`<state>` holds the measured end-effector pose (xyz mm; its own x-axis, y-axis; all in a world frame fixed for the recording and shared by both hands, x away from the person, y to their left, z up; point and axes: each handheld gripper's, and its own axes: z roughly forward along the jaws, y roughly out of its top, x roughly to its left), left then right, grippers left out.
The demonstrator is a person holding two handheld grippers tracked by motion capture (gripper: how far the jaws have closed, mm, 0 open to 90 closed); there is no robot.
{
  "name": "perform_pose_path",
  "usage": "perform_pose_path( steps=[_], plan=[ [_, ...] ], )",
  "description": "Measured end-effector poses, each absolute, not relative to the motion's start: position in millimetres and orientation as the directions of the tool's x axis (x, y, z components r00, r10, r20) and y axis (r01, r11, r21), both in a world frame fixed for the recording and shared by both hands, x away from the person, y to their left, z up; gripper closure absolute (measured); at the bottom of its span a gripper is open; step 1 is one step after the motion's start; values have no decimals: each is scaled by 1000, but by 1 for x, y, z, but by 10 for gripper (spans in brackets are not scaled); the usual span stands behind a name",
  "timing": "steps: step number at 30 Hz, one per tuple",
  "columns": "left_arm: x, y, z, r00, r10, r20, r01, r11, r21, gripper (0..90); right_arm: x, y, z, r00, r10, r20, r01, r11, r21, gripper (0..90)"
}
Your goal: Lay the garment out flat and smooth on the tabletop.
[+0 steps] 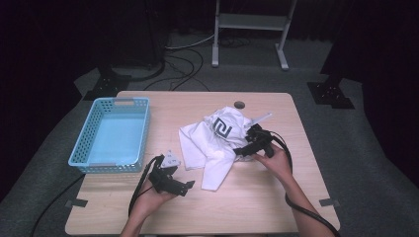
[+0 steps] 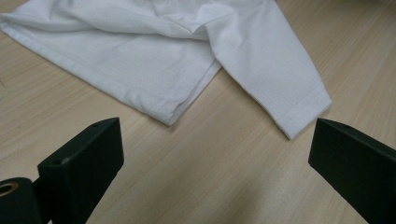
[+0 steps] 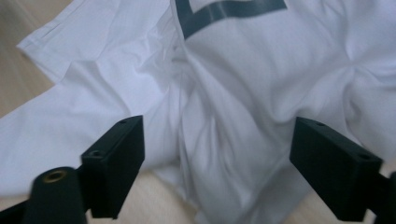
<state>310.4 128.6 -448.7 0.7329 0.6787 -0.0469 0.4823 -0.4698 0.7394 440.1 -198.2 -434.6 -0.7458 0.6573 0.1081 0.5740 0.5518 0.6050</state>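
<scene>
A white long-sleeved shirt with a dark printed emblem lies crumpled on the light wooden worktop, slightly right of centre. One sleeve extends toward the near edge, its cuff resting flat on the wood.

The left hand-held gripper rests near the front of the worktop, left of the sleeve cuff and just short of it. In the left gripper view its jaws stand wide apart with nothing between them but bare wood; the hem of the shirt and the sleeve cuff lie just ahead, apart from both jaws.

The right hand-held gripper is at the right side of the shirt, pointing left into the cloth. In the right gripper view its jaws are also wide apart, with bunched folds of the shirt lying between them; whether either jaw touches the fabric cannot be told. The emblem shows at the far edge of that view.

A light blue plastic basket stands at the left of the worktop, well apart from the shirt. A round cable opening sits in the far part of the worktop, just beyond the shirt.
</scene>
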Motion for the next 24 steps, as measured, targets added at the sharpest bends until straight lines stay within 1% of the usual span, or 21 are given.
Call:
perform_pose_path(
  steps=[2,3,6,8,9,14,18,24],
  plan=[
    [310,130,-448,732,680,-45,481,-469,741,23,450,-183,-437,-748,658,91,576,575,581,252],
    [310,130,-449,730,682,-46,483,-466,742,23,453,-178,-439,-750,657,76,574,590,568,320],
    [310,131,-449,730,682,-43,482,-469,740,23,460,-167,-450,-753,657,44,581,631,513,447],
    [309,132,-450,729,683,-46,484,-468,739,23,455,-165,-452,-761,649,-7,551,651,522,522],
    [308,132,-450,729,683,-46,484,-468,739,23,453,-164,-451,-766,643,-12,544,658,521,555],
    [305,129,-449,736,676,-39,478,-477,737,23,435,-162,-451,-791,611,-26,513,686,515,583],
    [303,125,-448,740,672,-34,471,-482,739,23,415,-162,-452,-808,588,-29,490,699,522,586],
    [300,118,-448,756,654,-26,460,-502,732,24,380,-164,-453,-814,580,-27,479,697,534,574]
  ],
)
